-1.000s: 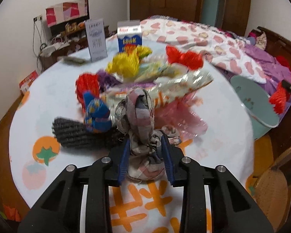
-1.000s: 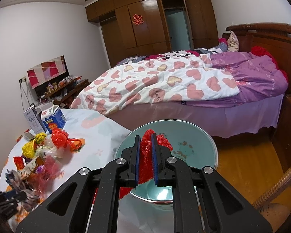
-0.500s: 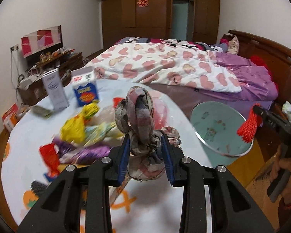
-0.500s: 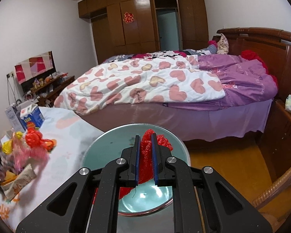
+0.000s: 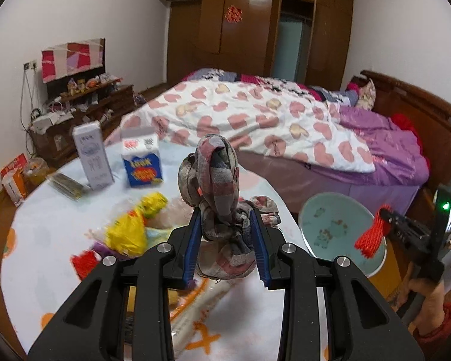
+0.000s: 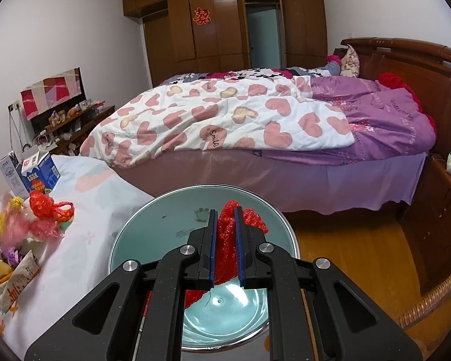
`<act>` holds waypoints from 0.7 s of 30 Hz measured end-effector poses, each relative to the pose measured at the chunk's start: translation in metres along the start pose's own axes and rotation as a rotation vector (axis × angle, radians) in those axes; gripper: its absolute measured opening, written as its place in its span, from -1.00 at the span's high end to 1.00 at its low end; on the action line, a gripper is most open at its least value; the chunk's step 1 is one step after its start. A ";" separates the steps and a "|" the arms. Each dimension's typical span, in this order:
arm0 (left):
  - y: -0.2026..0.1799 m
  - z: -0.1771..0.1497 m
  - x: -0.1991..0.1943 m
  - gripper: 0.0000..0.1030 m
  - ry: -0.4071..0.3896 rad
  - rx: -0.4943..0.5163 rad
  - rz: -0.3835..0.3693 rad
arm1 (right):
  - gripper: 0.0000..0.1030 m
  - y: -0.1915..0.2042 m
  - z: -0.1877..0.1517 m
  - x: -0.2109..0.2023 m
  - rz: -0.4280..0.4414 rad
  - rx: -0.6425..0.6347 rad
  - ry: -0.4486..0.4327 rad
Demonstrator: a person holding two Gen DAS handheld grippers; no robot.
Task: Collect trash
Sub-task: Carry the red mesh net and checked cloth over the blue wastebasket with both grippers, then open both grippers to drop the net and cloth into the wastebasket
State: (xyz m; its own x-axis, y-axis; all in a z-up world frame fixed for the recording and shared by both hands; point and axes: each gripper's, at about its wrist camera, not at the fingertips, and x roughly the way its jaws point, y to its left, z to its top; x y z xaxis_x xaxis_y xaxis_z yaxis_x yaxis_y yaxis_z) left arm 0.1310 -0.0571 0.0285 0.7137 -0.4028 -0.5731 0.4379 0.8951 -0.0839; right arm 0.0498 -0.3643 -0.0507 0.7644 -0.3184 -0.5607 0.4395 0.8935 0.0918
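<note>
Moved since earlier: left tool (image 5: 225, 246) has risen off the bench (image 5: 60, 228) with the knotted plaid rag (image 5: 216, 180) and swung toward the bin, so the litter pile now sits lower left in its view; right tool (image 6: 224, 246) has slid further over the bin's mouth.
Left tool: jaws partly closed, pads pressing both sides of the plaid rag, which stands up between them clear of the bench.
Right tool: jaws nearly shut, pinching a red mesh scrap (image 6: 225, 240) directly above the bin.
Bin (image 6: 165, 225): pale teal, round, on the floor just beside the bench edge; inside looks bare apart from small marks.
Done: two pieces lifted, judging by how they hang; neither is dropped yet.
Left: release both into the bin, then clear what lies on the bench away from the bin: yellow bag (image 5: 126, 237), red plastic bag (image 6: 49, 209), printed snack wrapper (image 6: 18, 282), other crumpled bits.
Writing: blue carton (image 6: 40, 176) reads "Look"; white carton (image 5: 93, 158) print too small to read; quilt on bed (image 6: 213, 123) shows "Smile"; red double-happiness paper-cut (image 6: 202, 16) on wardrobe.
</note>
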 end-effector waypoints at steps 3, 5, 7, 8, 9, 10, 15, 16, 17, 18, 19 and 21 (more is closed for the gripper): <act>0.011 0.003 -0.010 0.37 -0.029 0.001 0.013 | 0.78 0.001 0.002 0.004 0.004 0.001 0.003; 0.019 0.005 -0.015 0.37 -0.045 -0.008 0.023 | 0.78 0.003 0.002 0.005 0.006 -0.001 0.003; 0.025 0.007 -0.018 0.37 -0.054 -0.022 0.033 | 0.78 0.005 0.002 0.007 0.008 -0.006 0.004; 0.027 0.009 -0.019 0.37 -0.058 -0.032 0.036 | 0.78 0.006 0.002 0.007 0.008 -0.010 0.003; 0.027 0.011 -0.019 0.37 -0.060 -0.037 0.034 | 0.78 0.008 0.002 0.007 0.008 -0.018 0.002; 0.025 0.013 -0.018 0.37 -0.062 -0.036 0.028 | 0.78 0.009 0.003 0.007 0.007 -0.023 0.001; -0.004 0.016 0.000 0.36 -0.047 0.004 -0.030 | 0.78 0.005 0.004 0.010 -0.010 -0.043 0.007; -0.011 0.014 0.006 0.36 -0.038 0.013 -0.047 | 0.78 0.003 0.003 0.011 -0.013 -0.043 0.013; -0.022 0.013 0.014 0.36 -0.026 0.024 -0.070 | 0.78 0.001 0.002 0.013 -0.016 -0.046 0.020; -0.032 0.011 0.021 0.36 -0.014 0.033 -0.092 | 0.78 -0.001 0.000 0.013 -0.021 -0.051 0.026; -0.045 0.008 0.030 0.36 0.003 0.046 -0.120 | 0.78 -0.003 -0.002 0.015 -0.028 -0.055 0.032; -0.065 0.003 0.045 0.36 0.027 0.067 -0.154 | 0.78 -0.008 -0.005 0.019 -0.032 -0.052 0.049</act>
State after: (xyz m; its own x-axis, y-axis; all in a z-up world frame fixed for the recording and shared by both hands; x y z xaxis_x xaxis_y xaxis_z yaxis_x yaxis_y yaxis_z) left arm 0.1363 -0.1343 0.0104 0.6204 -0.5282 -0.5797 0.5770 0.8081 -0.1187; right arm 0.0588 -0.3755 -0.0668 0.7256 -0.3321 -0.6027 0.4372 0.8988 0.0310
